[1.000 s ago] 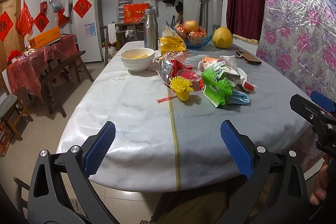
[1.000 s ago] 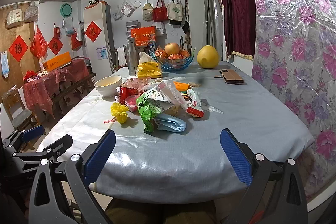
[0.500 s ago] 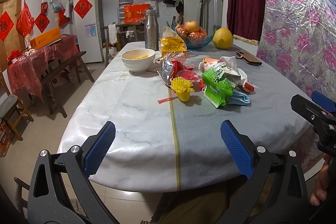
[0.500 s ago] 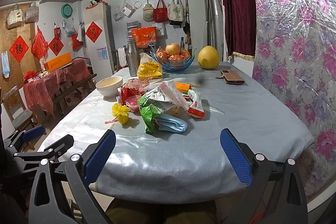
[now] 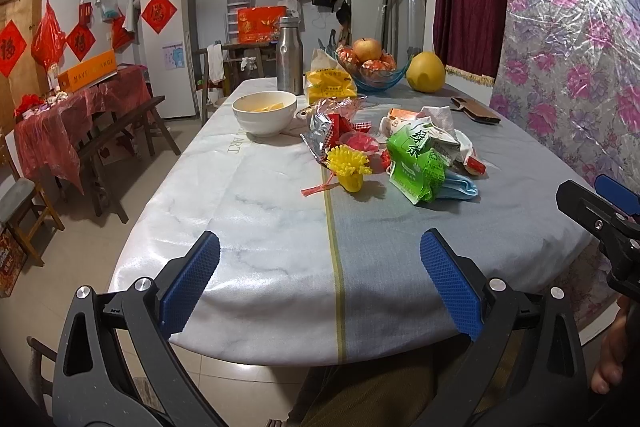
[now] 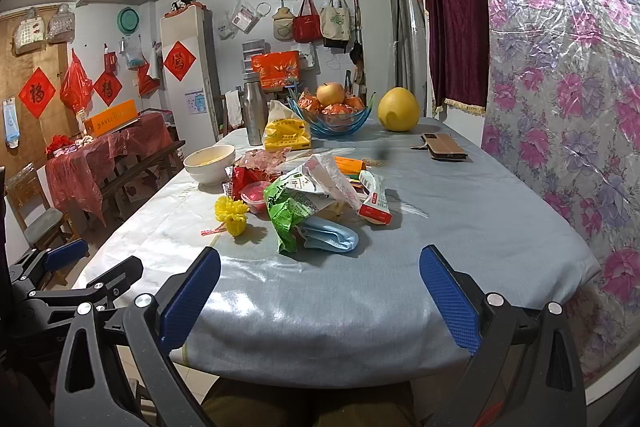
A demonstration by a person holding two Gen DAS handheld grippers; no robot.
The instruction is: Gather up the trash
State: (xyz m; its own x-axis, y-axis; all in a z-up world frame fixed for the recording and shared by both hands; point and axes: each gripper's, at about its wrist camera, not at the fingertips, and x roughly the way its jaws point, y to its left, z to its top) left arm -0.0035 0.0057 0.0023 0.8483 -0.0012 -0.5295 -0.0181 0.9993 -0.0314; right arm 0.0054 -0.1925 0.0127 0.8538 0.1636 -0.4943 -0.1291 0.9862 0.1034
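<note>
A heap of trash lies mid-table: a green tea wrapper (image 5: 416,163) (image 6: 292,209), a blue face mask (image 5: 460,187) (image 6: 330,237), a yellow frilled paper cup (image 5: 349,169) (image 6: 234,215), a silver and red foil wrapper (image 5: 326,131), a pink cup (image 6: 256,195) and a red and white packet (image 6: 374,201). My left gripper (image 5: 320,281) hangs open over the table's near edge, well short of the heap. My right gripper (image 6: 320,293) is open too, at the same edge, nothing between its fingers.
Beyond the heap stand a white bowl (image 5: 264,111), a steel flask (image 5: 290,57), a yellow bag (image 5: 330,83), a blue fruit bowl (image 5: 372,67), a pomelo (image 5: 426,73) and a phone case (image 5: 476,109). A floral plastic-covered wall (image 6: 560,67) runs along the right; benches and a red-draped table (image 5: 76,107) stand left.
</note>
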